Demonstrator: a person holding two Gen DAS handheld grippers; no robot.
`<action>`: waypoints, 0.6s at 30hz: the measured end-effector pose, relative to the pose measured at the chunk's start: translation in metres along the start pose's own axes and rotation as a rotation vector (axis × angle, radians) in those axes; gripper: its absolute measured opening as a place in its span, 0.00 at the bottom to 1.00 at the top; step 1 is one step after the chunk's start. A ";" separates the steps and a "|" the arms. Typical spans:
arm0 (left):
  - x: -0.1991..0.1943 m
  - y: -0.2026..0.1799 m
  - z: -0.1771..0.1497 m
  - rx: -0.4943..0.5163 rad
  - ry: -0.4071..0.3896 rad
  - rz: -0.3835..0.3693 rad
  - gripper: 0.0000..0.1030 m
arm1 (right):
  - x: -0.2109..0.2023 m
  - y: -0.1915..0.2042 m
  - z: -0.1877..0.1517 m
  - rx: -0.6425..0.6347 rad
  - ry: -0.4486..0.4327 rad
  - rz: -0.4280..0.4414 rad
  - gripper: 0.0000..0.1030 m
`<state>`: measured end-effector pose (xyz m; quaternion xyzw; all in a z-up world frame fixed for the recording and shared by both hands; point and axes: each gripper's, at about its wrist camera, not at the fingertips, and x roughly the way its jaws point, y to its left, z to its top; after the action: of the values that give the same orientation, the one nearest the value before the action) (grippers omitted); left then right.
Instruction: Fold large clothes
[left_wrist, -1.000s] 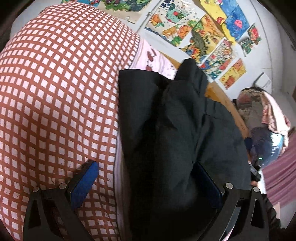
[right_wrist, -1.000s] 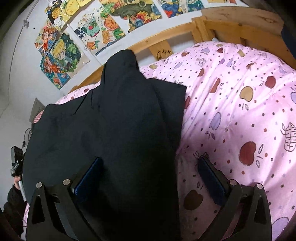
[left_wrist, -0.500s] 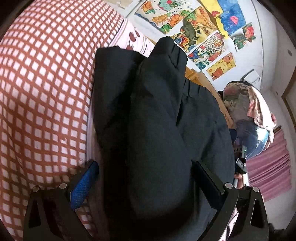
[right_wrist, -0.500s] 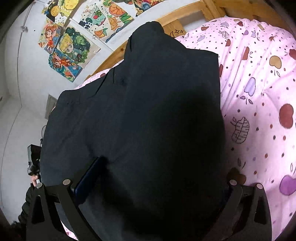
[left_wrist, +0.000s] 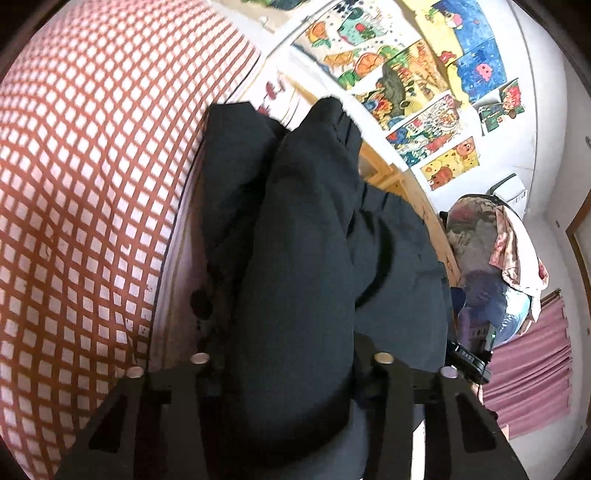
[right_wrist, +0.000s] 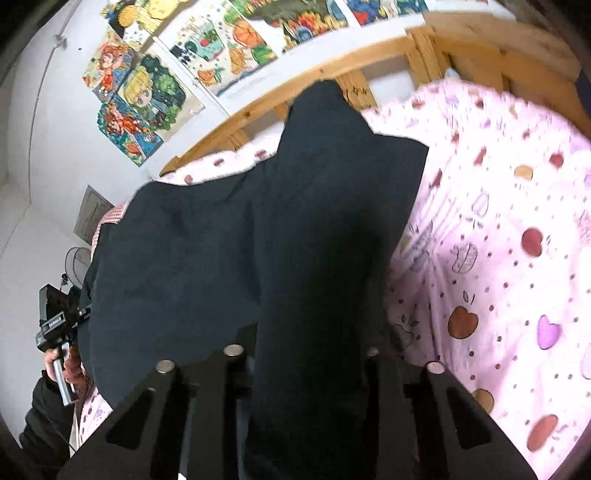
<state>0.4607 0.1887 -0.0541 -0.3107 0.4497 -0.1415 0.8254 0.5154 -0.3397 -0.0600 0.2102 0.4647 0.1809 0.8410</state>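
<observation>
Mostly bed (right_wrist: 517, 221), pink with apples and hearts, wood rail behind. Red check cover (left_wrist: 92, 184) on the left side. Black garment (left_wrist: 303, 258) spread on the bed between them, one thick fold bunched up toward each camera. Left claw (left_wrist: 291, 363) squeezed tight on the fold. Right claw (right_wrist: 303, 354) squeezed on a fold too (right_wrist: 314, 240); fingertips hidden in cloth, so probably pinching it. Bright drawings (right_wrist: 147, 99) up on the wall. Small hand (right_wrist: 68, 365) at the left edge, holding the other claw's handle.
</observation>
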 end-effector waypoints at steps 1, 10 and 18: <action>-0.003 -0.006 0.001 0.011 -0.011 0.002 0.34 | -0.006 0.003 0.004 -0.004 -0.013 0.001 0.19; -0.047 -0.034 0.005 0.062 -0.082 -0.030 0.26 | -0.079 0.042 0.018 -0.062 -0.148 0.045 0.16; -0.084 -0.042 -0.015 0.078 -0.093 -0.036 0.25 | -0.124 0.066 0.007 -0.129 -0.177 0.051 0.16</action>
<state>0.4029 0.1936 0.0221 -0.2924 0.3993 -0.1594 0.8542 0.4515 -0.3468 0.0652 0.1825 0.3706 0.2124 0.8856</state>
